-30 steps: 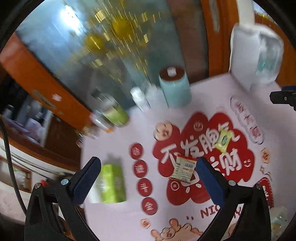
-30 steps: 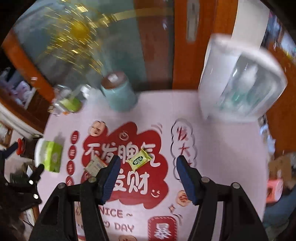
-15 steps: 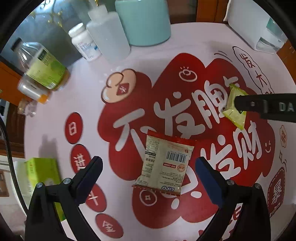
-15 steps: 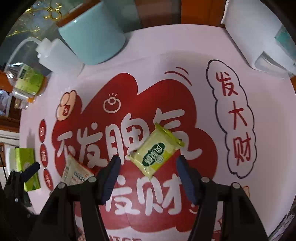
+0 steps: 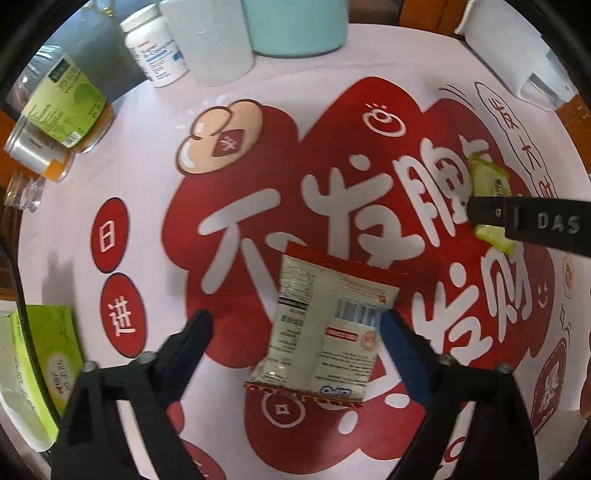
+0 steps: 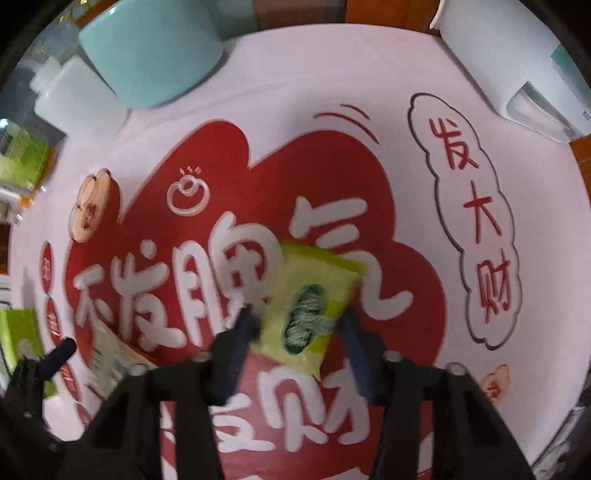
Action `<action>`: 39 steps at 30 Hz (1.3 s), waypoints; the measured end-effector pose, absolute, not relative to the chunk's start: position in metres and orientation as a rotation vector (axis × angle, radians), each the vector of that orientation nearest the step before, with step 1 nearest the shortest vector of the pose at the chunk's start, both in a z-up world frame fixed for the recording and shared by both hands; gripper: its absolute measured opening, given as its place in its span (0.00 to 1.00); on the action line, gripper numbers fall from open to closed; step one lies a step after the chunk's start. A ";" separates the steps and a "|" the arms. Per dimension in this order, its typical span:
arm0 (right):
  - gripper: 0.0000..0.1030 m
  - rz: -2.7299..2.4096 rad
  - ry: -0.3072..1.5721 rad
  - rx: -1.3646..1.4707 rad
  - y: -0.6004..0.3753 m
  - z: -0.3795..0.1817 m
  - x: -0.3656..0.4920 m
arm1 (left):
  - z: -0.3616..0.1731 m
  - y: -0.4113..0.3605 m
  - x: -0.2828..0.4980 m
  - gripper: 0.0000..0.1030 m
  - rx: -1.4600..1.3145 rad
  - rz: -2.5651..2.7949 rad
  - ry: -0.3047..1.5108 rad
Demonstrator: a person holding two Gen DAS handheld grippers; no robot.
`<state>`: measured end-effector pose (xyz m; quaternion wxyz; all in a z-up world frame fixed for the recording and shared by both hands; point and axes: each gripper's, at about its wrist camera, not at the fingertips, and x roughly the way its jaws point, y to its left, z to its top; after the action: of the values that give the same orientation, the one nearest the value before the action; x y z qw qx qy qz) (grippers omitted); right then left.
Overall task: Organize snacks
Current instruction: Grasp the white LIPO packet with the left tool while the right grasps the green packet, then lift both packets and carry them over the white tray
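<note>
A cream and red snack packet (image 5: 325, 328) lies flat on the printed table mat (image 5: 147, 166). My left gripper (image 5: 295, 334) points down over it with its jaws closing. The right finger touches the packet's edge, and the left finger (image 5: 195, 332) stands apart from it. A yellow-green snack packet (image 6: 310, 314) lies between the fingers of my right gripper (image 6: 297, 332). Those jaws are closing too, and both pads touch its sides. In the left wrist view the yellow-green packet (image 5: 487, 184) shows at the right, partly hidden by the right gripper's finger (image 5: 524, 218).
At the mat's far edge stand a teal canister (image 5: 295, 26), a white bottle (image 5: 218, 44) and a pill bottle (image 5: 155, 48). A green-labelled bottle (image 5: 62, 99) lies at the left. A green tissue box (image 5: 44, 362) sits near left. A white appliance (image 6: 517, 66) stands far right.
Both grippers have sunk close to the mat and tipped downward. Each pair of jaws has narrowed around its packet, the right one onto the yellow-green packet.
</note>
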<state>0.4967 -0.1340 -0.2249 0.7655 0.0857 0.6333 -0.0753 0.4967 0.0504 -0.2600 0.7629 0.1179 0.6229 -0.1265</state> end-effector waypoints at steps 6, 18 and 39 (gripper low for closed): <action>0.38 -0.115 1.381 0.152 -0.133 -0.228 0.475 | -0.259 0.038 0.487 0.46 0.244 -0.296 1.351; 0.38 -0.023 1.409 0.176 -0.146 -0.222 0.387 | -0.231 0.035 0.428 0.45 0.185 -0.309 1.349; 0.38 0.337 1.029 0.134 -0.171 0.005 0.194 | 0.029 0.025 0.193 0.43 0.199 -0.289 1.076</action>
<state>0.1943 -0.1714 0.0049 0.8548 0.0635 0.4895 0.1602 0.1935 0.0250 0.0289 0.8441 0.0940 0.5098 -0.1368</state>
